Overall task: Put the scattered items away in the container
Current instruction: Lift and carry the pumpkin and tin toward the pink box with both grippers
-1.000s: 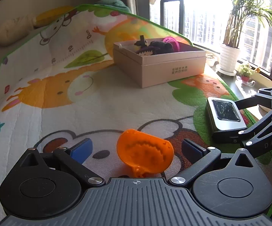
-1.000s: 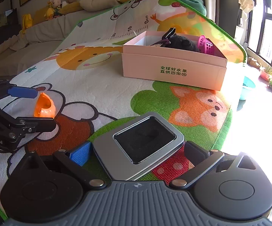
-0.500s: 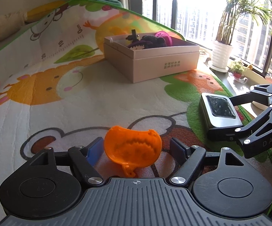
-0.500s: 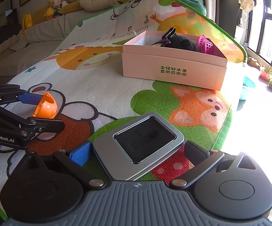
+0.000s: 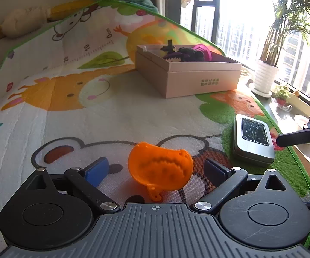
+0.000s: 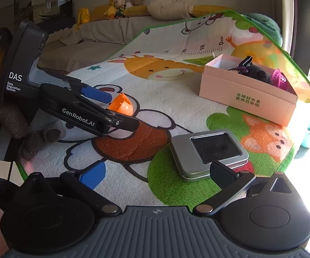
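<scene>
An orange toy scoop point(image 5: 160, 169) was straddled on the play mat point(image 5: 112, 116) near its front edge by the left hand-held gripper point(image 5: 157, 169), whose jaws had just been reopening, wide and clear of it. Near the mat's right edge, a metal tin point(image 6: 208, 152) was flanked loosely by the wide right hand-held gripper point(image 6: 161, 174), apparently for transfer to the pink box point(image 6: 247, 99) at the far right corner.

On the play mat point(image 5: 112, 118) I see the toy scoop point(image 5: 160, 168) lying between my left gripper's point(image 5: 157, 169) jaws. The tin point(image 5: 252, 140) lies to its right, near the mat's edge. The cardboard box point(image 5: 189, 75) sits behind both, with toys inside.
</scene>
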The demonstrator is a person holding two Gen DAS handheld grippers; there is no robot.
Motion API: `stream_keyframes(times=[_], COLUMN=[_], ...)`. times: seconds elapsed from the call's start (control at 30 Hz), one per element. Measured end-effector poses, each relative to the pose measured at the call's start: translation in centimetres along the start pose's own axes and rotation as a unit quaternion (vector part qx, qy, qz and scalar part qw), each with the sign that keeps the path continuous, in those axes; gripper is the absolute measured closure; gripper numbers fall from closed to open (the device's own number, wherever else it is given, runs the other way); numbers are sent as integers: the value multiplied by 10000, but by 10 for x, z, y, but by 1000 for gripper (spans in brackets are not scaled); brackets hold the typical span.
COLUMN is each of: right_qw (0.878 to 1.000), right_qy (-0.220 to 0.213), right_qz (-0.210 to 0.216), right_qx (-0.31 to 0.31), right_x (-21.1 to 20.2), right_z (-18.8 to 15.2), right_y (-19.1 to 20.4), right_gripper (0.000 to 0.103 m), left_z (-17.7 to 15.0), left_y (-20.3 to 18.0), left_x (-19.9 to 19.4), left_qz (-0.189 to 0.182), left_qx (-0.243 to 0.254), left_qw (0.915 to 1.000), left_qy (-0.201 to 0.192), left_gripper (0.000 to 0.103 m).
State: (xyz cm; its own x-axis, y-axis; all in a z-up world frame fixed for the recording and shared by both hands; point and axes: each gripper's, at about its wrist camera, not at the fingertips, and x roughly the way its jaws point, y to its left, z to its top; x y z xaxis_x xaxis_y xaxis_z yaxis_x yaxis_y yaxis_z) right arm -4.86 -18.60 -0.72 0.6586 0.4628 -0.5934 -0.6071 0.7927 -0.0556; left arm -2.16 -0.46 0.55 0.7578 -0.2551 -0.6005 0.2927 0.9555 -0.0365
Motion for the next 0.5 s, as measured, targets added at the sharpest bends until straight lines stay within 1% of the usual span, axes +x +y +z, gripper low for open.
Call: stream_keyframes(times=[0.1,0.17,0.2,0.27,0.33,0.4,0.47,0.5], right_qw=[9976,9963,9962,9979,9994,9976,9944,9939], right_qy=[-86,36,133,231,315,424,566,539], right_qz=[-412,-473,-504,-401,-108,138,294,324], right_qx=[-551,-712,-694,-463,32,535,842,911], right_x=[2,11,16,24,33,43,52,52], right_z=[6,8,10,13,17,20,22,23], right_y=[-5,-14,-21,-35,-53,-69,-80,-81], right_gripper=[0,0,0,0,0,0,0,0], left_z=[0,0,-1,-1,-1,-1,-1,-1], left_y=[1,2,2,4,6,6,6,6], left_x=[1,1,1,0,0,1,1,0], left_qz=[-8,4,9,2,-14,-17,-9,-4], left_qx=[-39,-74,-93,-151,-207,-242,-248,-251], left_qw=[10000,10000,10000,9999,9998,9997,9997,9997], left_qy=[18,28,18,-14,-10,18,20,10], left_gripper=[3,3,3,2,2,2,2,2])
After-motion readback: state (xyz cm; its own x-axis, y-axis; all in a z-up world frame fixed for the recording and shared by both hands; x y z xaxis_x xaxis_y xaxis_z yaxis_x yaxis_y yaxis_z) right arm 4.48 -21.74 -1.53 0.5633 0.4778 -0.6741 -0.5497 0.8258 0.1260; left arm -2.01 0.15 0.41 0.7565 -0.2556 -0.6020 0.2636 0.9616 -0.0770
